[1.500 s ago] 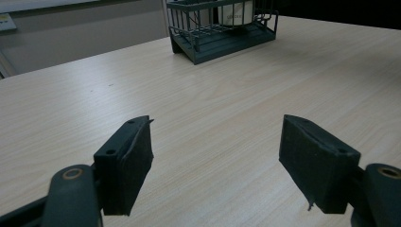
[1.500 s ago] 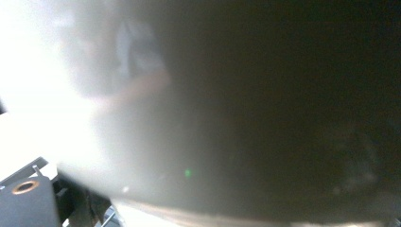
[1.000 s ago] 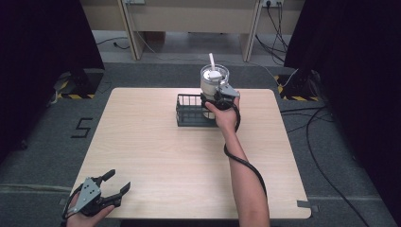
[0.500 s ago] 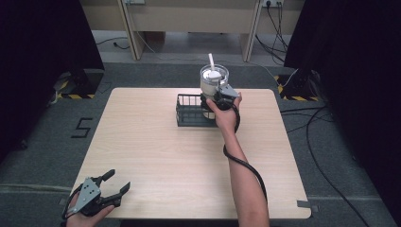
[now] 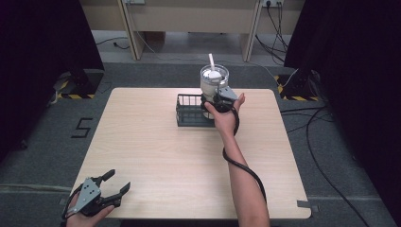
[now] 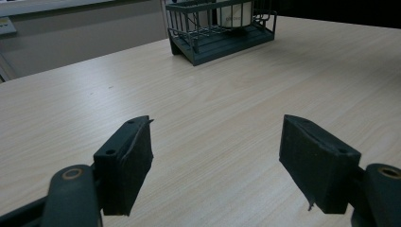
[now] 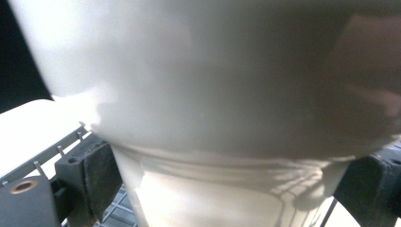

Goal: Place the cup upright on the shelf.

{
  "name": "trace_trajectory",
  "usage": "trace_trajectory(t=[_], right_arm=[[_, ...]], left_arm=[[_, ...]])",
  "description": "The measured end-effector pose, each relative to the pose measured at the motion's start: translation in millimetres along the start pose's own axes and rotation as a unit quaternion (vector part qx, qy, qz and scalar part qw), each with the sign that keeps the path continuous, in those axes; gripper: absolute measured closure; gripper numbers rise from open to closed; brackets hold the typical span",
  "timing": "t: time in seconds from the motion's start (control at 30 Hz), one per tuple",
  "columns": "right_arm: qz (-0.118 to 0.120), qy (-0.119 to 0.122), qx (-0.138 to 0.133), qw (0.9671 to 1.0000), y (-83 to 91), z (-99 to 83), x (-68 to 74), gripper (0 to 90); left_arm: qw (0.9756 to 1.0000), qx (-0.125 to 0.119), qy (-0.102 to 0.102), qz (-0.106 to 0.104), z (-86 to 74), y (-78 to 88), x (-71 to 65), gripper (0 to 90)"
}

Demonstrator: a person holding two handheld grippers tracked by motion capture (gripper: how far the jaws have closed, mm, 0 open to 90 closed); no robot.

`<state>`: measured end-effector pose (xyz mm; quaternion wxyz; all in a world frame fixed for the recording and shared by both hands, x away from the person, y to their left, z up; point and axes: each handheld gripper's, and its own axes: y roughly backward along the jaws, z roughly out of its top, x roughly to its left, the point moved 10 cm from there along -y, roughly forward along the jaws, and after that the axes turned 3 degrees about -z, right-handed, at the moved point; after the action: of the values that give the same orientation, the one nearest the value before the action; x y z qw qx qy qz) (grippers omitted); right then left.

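In the right gripper view the cup sits so close to the lens that its white wall is blurred and its rim and base are cut off. The right tool has one black pad on each side of the cup's lower body; whether the pads press the wall cannot be told, as the right pad is in shadow at the frame edge. Below the tool a few wires of the basket show.

In the high view the right tool is largely covered by the right hand, and its jaws are hidden against the cup. The cup, with a clear lid and a white straw, stands directly ahead of this tool at the right end of the dark wire basket; whether it rests on the basket floor or is lifted cannot be told.

The left tool is held at the near left corner of the worktop, jaws spread wide with nothing between them. In the left gripper view, the left tool faces bare wood, with the basket far ahead and cut off at the top.

The worktop is pale wood grain. Around it lie grey floor, black curtains at both sides, and cables to the right.
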<state>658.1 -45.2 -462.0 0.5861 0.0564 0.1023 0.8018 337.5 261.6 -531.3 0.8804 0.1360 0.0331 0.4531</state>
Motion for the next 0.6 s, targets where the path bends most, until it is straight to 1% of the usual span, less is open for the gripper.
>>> trace_trajectory(t=[0.03,0.1,0.17,0.2,0.23,0.27,0.3,0.4,0.53,0.6], right_arm=[[0.000,0.000,0.000,1.0000,0.0,0.0,0.0,8.8],[-0.005,0.013,-0.002,0.9999,1.0,1.4,0.3,8.6],[-0.001,0.016,-0.003,0.9999,1.9,2.1,0.5,8.5],[0.001,0.013,-0.002,0.9999,2.4,2.0,0.4,8.7],[0.004,0.005,-0.002,1.0000,3.5,1.6,-0.1,8.9],[0.004,0.005,-0.002,1.0000,3.5,1.6,-0.1,9.2],[0.007,-0.003,-0.001,1.0000,5.0,0.9,0.2,9.2],[0.006,-0.006,-0.002,1.0000,6.3,0.9,0.3,9.0],[0.005,-0.018,-0.002,0.9998,8.7,0.6,1.3,8.8],[0.005,-0.016,-0.004,0.9998,10.4,1.0,0.8,8.9]], left_arm=[[1.0000,0.000,0.000,0.000,0.1,0.0,0.0,25.7],[1.0000,0.000,0.000,0.000,0.1,-0.1,0.1,25.8],[1.0000,0.000,-0.001,0.000,0.2,0.0,-0.2,25.7],[1.0000,-0.001,-0.001,0.000,0.4,0.0,-0.4,25.7],[1.0000,-0.001,-0.001,0.000,0.6,0.0,-0.5,25.7],[1.0000,-0.001,-0.001,0.000,0.6,0.0,-0.5,25.7],[1.0000,-0.001,-0.001,-0.001,0.5,-0.1,-0.6,25.7],[1.0000,-0.002,-0.001,-0.001,0.7,-0.2,-0.9,25.7],[1.0000,-0.002,-0.002,0.000,1.0,0.0,-0.8,25.7],[1.0000,-0.002,-0.002,0.000,1.0,0.0,-1.0,25.7]])
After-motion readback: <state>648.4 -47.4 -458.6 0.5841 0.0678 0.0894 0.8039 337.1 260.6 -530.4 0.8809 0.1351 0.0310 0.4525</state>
